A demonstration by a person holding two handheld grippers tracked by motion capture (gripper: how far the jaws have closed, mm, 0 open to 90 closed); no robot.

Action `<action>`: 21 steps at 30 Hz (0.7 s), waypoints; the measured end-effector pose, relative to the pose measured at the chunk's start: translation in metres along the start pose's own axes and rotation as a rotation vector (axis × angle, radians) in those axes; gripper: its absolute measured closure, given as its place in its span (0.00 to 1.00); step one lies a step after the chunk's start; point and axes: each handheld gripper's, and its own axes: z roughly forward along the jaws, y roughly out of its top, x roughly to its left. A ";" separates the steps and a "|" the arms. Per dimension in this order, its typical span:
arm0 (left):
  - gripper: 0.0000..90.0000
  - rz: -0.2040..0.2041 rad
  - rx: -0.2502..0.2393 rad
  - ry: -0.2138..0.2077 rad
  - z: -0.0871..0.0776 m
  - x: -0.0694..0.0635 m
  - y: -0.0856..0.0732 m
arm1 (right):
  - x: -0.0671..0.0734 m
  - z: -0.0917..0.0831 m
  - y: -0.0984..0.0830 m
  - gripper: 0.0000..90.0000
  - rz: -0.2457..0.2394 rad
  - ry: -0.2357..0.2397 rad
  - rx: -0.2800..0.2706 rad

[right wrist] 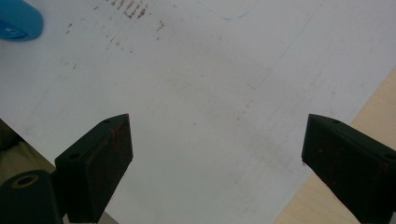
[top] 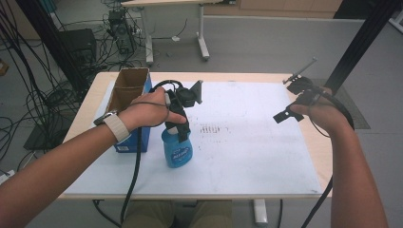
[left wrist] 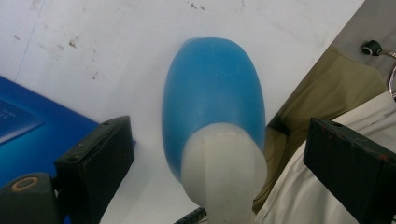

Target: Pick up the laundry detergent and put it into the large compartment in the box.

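A blue plastic bottle [top: 178,151] with a pale cap stands upright on the white mat [top: 256,152], beside a blue box. My left gripper [top: 180,129] hangs straight above it, pointing down. In the left gripper view the bottle [left wrist: 210,88] and its cap [left wrist: 224,170] sit between the two wide-apart jaws, with a clear gap on each side, so the left gripper [left wrist: 217,135] is open. My right gripper [top: 292,100] is held above the mat's right side. It too is open [right wrist: 217,128], with nothing between its jaws.
An open cardboard box with blue sides [top: 127,95] stands at the mat's left edge, close to the bottle, and shows as a blue side [left wrist: 28,123] in the left gripper view. The wooden table edge [top: 324,142] borders the mat on the right. Cables trail from both grippers.
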 end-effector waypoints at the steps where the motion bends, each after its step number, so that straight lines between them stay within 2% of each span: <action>1: 0.10 0.001 -0.001 0.002 0.000 0.000 0.000 | 0.000 0.000 0.000 0.10 0.000 0.000 0.000; 21: 0.10 0.002 -0.006 -0.005 0.001 0.002 0.000 | 0.000 0.000 -0.001 0.10 0.003 0.001 0.003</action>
